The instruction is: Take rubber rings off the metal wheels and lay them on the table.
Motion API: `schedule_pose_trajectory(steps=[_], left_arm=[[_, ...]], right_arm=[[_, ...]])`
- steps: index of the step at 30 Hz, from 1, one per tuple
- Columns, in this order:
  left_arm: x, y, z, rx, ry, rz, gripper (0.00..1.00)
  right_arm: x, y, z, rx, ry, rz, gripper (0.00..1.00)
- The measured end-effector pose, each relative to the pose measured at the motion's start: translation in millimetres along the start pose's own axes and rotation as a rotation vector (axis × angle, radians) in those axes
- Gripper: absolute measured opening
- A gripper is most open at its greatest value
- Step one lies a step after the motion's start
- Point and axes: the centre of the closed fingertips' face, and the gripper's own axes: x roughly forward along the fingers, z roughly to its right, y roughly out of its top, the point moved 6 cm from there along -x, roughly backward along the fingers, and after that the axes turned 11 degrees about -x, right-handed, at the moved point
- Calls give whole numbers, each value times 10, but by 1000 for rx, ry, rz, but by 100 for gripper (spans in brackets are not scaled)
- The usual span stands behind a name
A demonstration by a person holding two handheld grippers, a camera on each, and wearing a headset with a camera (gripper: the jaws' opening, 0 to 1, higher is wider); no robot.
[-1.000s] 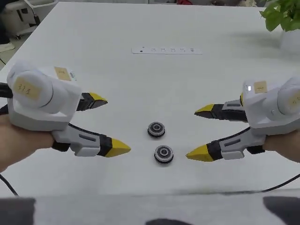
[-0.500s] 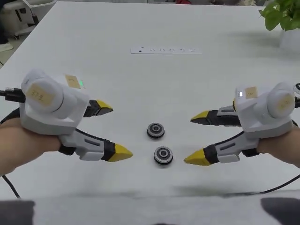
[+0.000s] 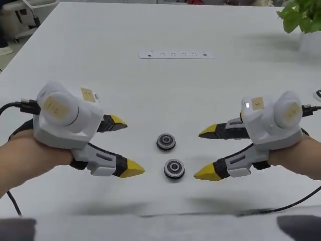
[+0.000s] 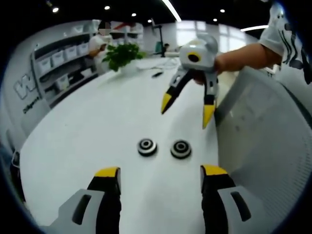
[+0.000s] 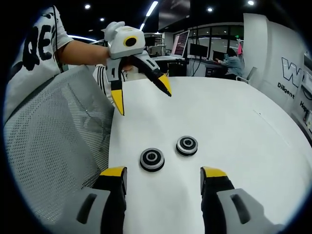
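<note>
Head view: at nine o'clock the left gripper (image 3: pixel 129 145) is spread wide and empty. At centre two metal wheels, far (image 3: pixel 166 141) and near (image 3: pixel 174 168), lie flat on the surface (image 3: pixel 165 85). At three o'clock the right gripper (image 3: pixel 200 153) is likewise wide and empty. The wheels look heavy and rigid, and the rubber rings (image 3: pixel 165 169) probably stretchy and grippy, so pinch at the outer rim.

2 wheels (image 3: pixel 166 141) black, silver-banded; table (image 3: pixel 150 90) white; left gripper (image 3: pixel 131 146), right gripper (image 3: pixel 198 153) white, black, yellow tips
</note>
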Motion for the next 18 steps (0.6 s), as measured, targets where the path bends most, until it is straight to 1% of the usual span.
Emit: schedule_pose_trajectory(steps=[5,9,15,18], left_arm=[[36,4,-9,3,-8,-8,66],[68,24,-19,2,-14,-8,66],[132,53,-6,1,-31,-11,63],[171,61,10,10,-40,-18,63]], right_arm=[[18,12,31,6,5,2,57],[39,27,32,-7,16,-5,57],[77,41,43,-16,31,-10,55],[98,39,47,-20,45,-15,54]])
